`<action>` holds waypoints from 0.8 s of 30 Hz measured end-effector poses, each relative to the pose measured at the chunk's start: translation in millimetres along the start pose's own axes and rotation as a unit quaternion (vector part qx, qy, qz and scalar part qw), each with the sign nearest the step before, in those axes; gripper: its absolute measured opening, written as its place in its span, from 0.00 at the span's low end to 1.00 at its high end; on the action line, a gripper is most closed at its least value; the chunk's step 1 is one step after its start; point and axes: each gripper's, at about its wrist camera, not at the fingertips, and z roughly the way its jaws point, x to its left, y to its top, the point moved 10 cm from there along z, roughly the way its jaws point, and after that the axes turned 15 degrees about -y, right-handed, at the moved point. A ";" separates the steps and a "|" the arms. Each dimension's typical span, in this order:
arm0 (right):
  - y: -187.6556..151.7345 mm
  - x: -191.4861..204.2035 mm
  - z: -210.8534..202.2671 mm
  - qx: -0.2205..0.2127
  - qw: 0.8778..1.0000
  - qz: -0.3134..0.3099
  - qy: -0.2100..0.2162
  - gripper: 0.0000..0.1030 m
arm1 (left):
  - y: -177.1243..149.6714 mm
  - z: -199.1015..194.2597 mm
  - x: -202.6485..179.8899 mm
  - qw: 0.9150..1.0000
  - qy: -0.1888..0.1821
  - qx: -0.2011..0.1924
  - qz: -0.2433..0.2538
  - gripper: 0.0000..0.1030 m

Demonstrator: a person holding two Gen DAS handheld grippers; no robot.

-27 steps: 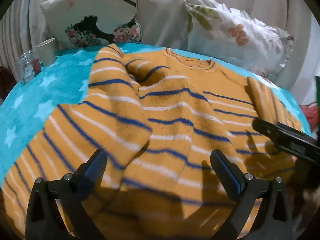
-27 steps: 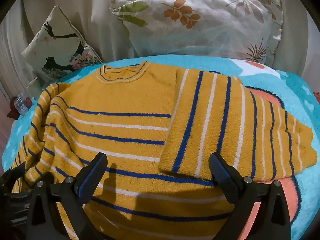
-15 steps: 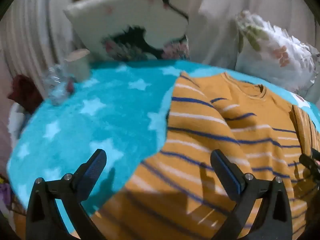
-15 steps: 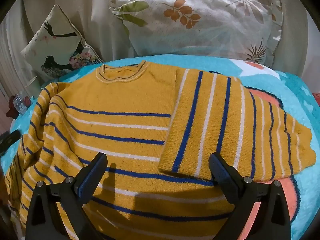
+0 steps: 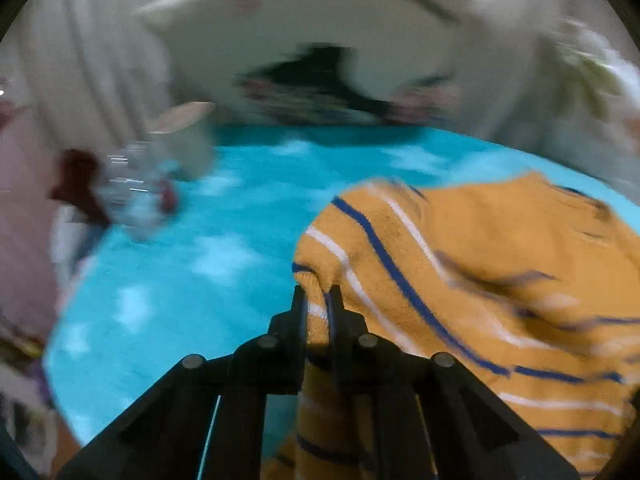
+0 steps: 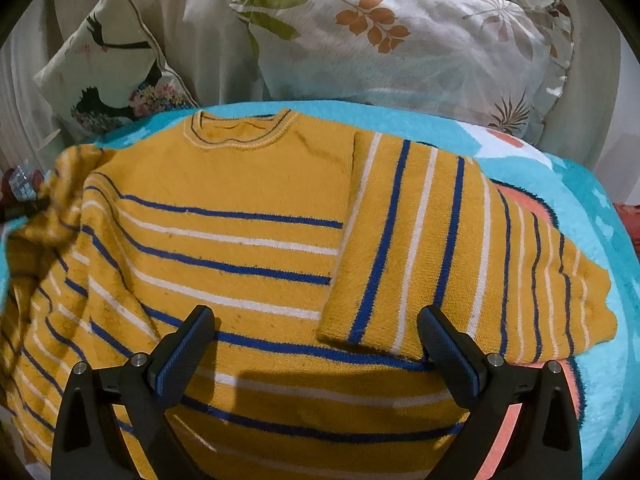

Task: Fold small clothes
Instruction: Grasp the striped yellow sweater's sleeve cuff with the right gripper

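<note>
My left gripper is clenched on the left edge of the striped sweater, which lies on the turquoise blanket. I'd carry that edge right, low and taut, while my right gripper hovers spread wide, empty.

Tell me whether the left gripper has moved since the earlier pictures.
Yes. The left gripper swung left, toward the glass jar, and now pinches the sweater's edge.

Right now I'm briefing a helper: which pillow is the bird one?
Start at the turquoise blanket under the striped yellow sweater. Two pillows stand behind it; take the smaller bird pillow, behind the collar's left. Black birds, whereas the leaf-print pillow shows orange foliage.
</note>
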 end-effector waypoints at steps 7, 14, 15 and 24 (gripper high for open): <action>0.2 -0.1 -1.6 -0.002 1.000 0.001 0.004 1.00 | -9.6 -42.8 5.7 0.999 -0.026 -0.041 -0.004 0.31; 1.0 -99.5 -58.7 -0.060 0.986 0.136 0.078 0.93 | -34.3 -155.4 -37.6 0.981 -0.085 -0.169 0.048 0.88; -8.2 -131.5 -59.1 -0.054 0.985 0.159 0.046 0.93 | -40.6 -162.9 -45.1 0.979 -0.092 -0.175 0.054 0.88; -46.1 -208.2 3.1 0.031 0.968 0.251 -0.008 0.92 | -83.8 -164.2 -66.5 0.972 -0.174 -0.156 0.036 0.88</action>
